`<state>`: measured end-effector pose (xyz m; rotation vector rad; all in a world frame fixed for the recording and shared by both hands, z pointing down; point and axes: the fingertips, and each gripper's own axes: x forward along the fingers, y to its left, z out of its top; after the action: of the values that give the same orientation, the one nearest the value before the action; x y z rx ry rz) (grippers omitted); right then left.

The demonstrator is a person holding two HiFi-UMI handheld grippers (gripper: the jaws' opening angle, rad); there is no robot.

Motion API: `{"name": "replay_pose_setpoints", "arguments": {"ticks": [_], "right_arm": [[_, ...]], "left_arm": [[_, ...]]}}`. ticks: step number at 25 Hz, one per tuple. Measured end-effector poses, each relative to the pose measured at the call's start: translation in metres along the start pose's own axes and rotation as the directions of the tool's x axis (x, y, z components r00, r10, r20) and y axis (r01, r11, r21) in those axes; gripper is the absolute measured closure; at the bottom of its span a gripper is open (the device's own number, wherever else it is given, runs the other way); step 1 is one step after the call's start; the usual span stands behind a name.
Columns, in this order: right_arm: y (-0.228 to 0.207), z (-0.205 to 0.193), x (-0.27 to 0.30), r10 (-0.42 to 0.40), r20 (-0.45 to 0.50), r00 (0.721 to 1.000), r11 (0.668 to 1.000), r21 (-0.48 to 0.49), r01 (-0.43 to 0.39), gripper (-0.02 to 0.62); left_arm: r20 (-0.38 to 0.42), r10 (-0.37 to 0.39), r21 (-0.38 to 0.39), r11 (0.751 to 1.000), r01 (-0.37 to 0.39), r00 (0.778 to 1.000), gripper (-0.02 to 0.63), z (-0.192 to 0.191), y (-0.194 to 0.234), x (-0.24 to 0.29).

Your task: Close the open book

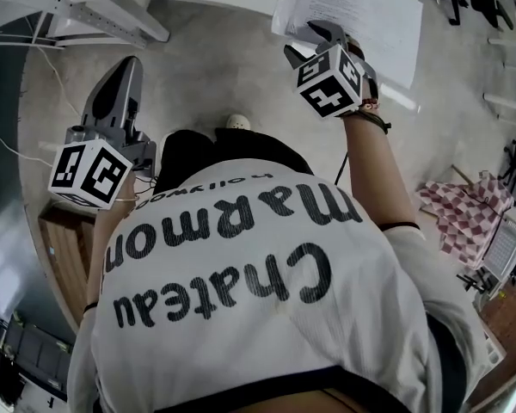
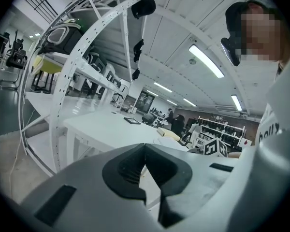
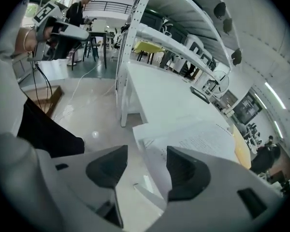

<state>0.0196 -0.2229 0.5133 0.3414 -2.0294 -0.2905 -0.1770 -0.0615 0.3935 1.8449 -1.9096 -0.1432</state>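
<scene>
A: Step now?
B: Approach, pre-grasp. Nearest, by the body: left gripper (image 2: 145, 149) idle over floor (image 1: 206, 67), fingers pressed together, nothing in them. Further out: right gripper (image 3: 146, 154) at the book's edge, fingers spread, page corner in the gap, not pinched yet.
A: Book?
B: Open book (image 3: 198, 138), pages up, at near edge of white worktop (image 3: 154, 88).
A: Next?
B: Prob. nip one half's edge, swing over onto other half.
A: Count?
B: 2 grippers, 1 book, 1 worktop under it.
</scene>
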Motion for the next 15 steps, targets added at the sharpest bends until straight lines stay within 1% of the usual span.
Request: {"name": "replay_pose_setpoints", "arguments": {"ticks": [4,9,15], "right_arm": [[-0.004,0.0,0.007,-0.03,-0.033,0.999,0.999,0.04,0.032,0.336],[-0.004,0.0,0.014,-0.059,-0.075,0.995,0.998,0.023,0.061,0.336],[-0.005,-0.005,0.022,-0.086,-0.111,0.99,0.994,0.051,0.092,0.337]], "left_arm": [[0.002,0.002,-0.003,1.0,-0.002,1.0,0.583,0.001,0.003,-0.001],[0.002,0.003,-0.008,1.0,-0.003,1.0,0.583,0.003,0.009,-0.001],[0.004,0.003,-0.01,1.0,-0.003,1.0,0.583,0.006,0.015,-0.002]]}}
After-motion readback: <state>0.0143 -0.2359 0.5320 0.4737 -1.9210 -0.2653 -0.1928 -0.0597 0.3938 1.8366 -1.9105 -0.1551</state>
